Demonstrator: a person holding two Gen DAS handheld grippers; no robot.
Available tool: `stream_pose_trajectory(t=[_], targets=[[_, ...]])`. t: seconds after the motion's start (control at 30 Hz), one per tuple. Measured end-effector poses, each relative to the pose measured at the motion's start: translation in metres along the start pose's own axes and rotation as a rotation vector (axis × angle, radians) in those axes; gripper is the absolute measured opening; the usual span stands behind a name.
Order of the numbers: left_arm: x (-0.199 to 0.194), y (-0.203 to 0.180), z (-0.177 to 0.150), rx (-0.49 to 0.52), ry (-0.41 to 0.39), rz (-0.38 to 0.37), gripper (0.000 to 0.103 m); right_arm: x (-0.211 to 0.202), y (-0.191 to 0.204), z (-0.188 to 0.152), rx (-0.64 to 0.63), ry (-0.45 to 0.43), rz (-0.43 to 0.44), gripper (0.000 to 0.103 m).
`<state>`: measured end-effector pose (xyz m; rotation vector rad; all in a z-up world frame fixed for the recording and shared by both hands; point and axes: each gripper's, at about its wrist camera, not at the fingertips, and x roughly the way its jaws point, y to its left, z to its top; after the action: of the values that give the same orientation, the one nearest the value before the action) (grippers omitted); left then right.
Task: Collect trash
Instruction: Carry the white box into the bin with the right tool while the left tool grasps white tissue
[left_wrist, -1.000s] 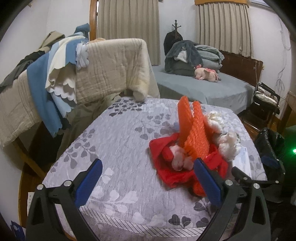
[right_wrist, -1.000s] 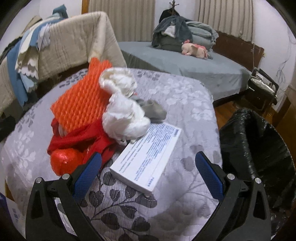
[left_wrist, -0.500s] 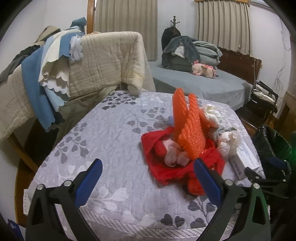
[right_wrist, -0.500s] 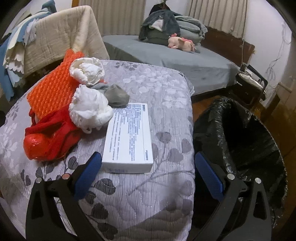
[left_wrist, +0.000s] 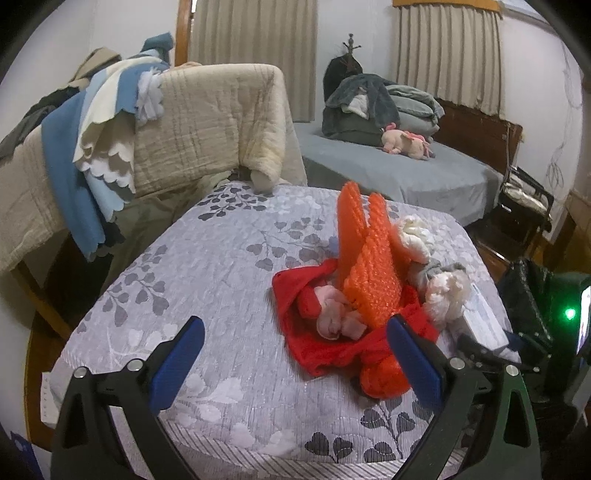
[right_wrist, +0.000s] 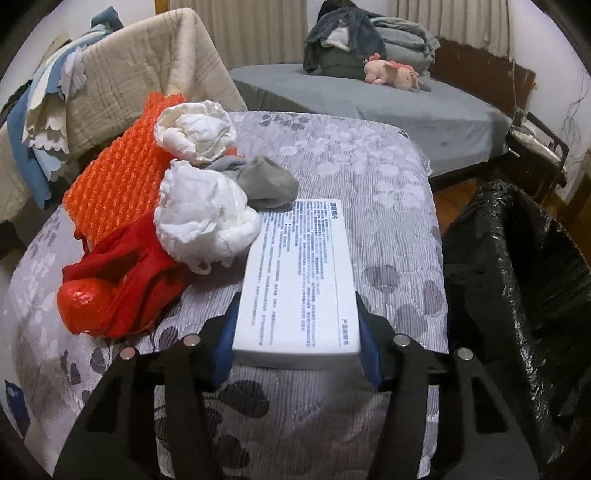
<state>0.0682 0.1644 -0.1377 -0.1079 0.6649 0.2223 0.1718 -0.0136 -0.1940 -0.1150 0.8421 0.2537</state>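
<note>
A pile of trash lies on the patterned table: orange bubble wrap, a red bag, crumpled white paper, a grey rag and a flat white printed box. My right gripper is shut on the near end of the white box, which rests on the table. My left gripper is open and empty, hovering over the table's front edge, left of the pile. The white box also shows at the right edge of the left wrist view.
A bin lined with a black bag stands right of the table. Blankets hang over a chair behind the table at left. A grey bed with a pink plush toy lies behind.
My right gripper moved forward onto the white box and closed on its near end. The left gripper stayed open and shifted only slightly.
</note>
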Motion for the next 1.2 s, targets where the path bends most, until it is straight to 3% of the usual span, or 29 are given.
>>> stream_pose_trajectory(t=[0.3,0.53,0.9,1.2], targets=[[-0.004,-0.032,0.001,0.064,-0.007,-0.052,0.096,-0.025,-0.017,0.002,0.015,-0.057,-0.063,0.053],[0.0,-0.063,-0.001,0.115,0.0,-0.121,0.088,-0.05,-0.04,0.006,0.045,-0.113,-0.07,0.053],[0.017,-0.114,-0.009,0.182,0.02,-0.235,0.076,-0.072,-0.08,0.0,0.12,-0.124,-0.1,0.053],[0.042,-0.152,-0.023,0.247,0.065,-0.254,0.071,-0.077,-0.106,-0.003,0.162,-0.122,-0.132,0.053]])
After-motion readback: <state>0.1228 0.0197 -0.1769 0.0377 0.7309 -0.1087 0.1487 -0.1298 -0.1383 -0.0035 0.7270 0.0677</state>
